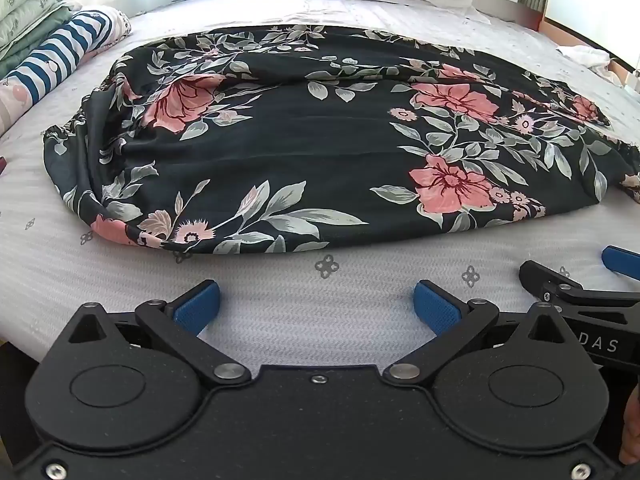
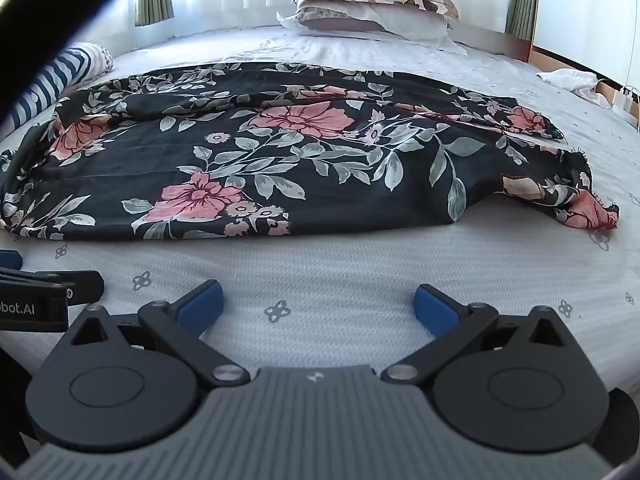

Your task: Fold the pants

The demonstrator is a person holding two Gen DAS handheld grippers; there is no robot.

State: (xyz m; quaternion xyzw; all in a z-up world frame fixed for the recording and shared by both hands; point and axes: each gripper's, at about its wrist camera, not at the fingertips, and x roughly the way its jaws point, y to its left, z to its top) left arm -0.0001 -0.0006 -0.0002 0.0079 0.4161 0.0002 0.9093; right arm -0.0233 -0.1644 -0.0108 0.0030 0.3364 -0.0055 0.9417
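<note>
Black pants point(image 1: 304, 140) with pink flowers and grey-green leaves lie spread across the bed, in loose folds; the right wrist view shows them point(image 2: 280, 160) with a crumpled end at the right. My left gripper point(image 1: 316, 304) hangs open over bare sheet just short of the pants' near edge, nothing between its blue pads. My right gripper point(image 2: 318, 304) is open too, also short of the near edge and holding nothing. Each gripper shows at the edge of the other's view: the right gripper point(image 1: 580, 280) beside the left, the left gripper point(image 2: 52, 280) beside the right.
The bed point(image 1: 320, 320) has a pale grey sheet with small flower prints. A striped rolled cloth point(image 1: 68, 52) and folded bedding point(image 1: 24, 8) lie at the far left. Stacked pillows point(image 2: 372, 4) sit at the head. A white cloth point(image 2: 572, 80) lies at the far right edge.
</note>
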